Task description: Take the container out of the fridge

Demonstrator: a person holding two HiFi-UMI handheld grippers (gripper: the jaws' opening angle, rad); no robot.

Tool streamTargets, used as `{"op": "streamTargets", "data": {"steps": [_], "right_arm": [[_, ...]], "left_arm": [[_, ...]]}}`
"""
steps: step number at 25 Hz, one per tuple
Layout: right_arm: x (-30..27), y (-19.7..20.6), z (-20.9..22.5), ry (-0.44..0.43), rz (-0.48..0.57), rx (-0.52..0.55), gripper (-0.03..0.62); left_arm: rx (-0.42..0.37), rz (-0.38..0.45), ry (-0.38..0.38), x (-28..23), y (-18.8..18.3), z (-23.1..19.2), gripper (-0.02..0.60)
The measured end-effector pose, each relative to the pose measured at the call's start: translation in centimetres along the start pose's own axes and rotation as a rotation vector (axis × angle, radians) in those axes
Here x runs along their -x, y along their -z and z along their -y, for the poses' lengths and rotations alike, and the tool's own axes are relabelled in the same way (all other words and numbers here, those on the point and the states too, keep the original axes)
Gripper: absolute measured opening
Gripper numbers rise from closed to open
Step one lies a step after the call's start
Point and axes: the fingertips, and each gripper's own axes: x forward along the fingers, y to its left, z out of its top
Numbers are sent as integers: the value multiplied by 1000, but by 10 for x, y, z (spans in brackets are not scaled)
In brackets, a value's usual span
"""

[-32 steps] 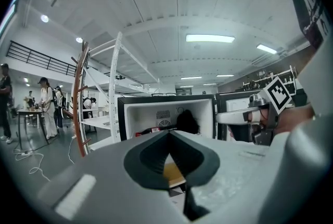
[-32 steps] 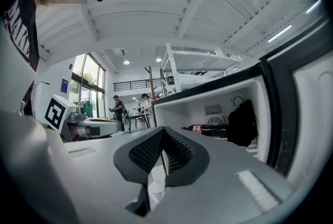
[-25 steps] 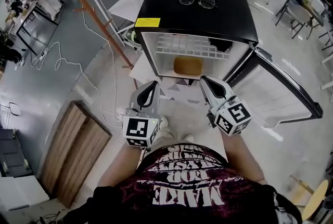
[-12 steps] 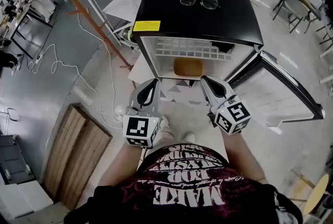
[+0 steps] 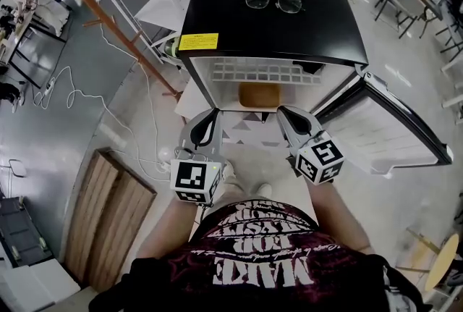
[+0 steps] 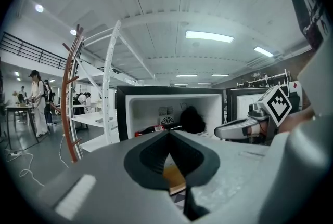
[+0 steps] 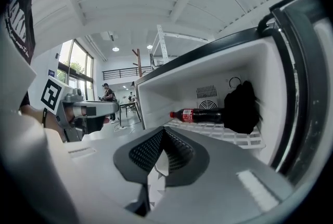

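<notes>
Btm of the head view: the person's dark red shirt (image 5: 260, 260) w/ white print, forearms reaching up-frame. The left gripper (image 5: 205, 116) sits just left of ctr and the right gripper (image 5: 288, 115) just right of ctr. They are side by side, each w/ its marker cube nearest the body, both aimed at the open fridge (image 5: 268, 21) above them in frame. Each gripper's own view shows its jaws pressed together at the tips, nothing pinched.

Under the tips lies a triangle-patterned mat (image 5: 249, 131) on the pale floor. Lower left of frame has wooden boards (image 5: 108, 216) lying flat. A white cable (image 5: 79, 97) loops over the grey floor at left.

The container (image 5: 260, 95), brown-orange, sits inside the fridge's lower part, front ctr, under the wire shelf (image 5: 264, 72). In frame it is just above and between the two gripper tips, touched by neither. The fridge door (image 5: 383, 133) hangs open toward the right edge.

On the wire shelf, toward the back, a cola bottle (image 7: 200, 114) lies on its side, cap pointing left in the right gripper view. A dark lump (image 7: 242, 108) sits right against its base; can't tell what it is.

On the black fridge top, glasses (image 5: 273, 2) rest near the far edge, and a yellow sticker (image 5: 198, 41) marks the front left corner.
</notes>
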Motion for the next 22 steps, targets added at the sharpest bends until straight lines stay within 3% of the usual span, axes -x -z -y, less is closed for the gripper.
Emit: {"op": "streamTargets", "data": {"steps": [8, 22], "right_arm": [[-10, 20, 18, 47, -51, -19, 21], [-38, 60, 50, 127, -142, -58, 23]], "left_arm": [[-4, -11, 28, -12, 2, -1, 0], [-6, -10, -10, -17, 0, -32, 0]]}}
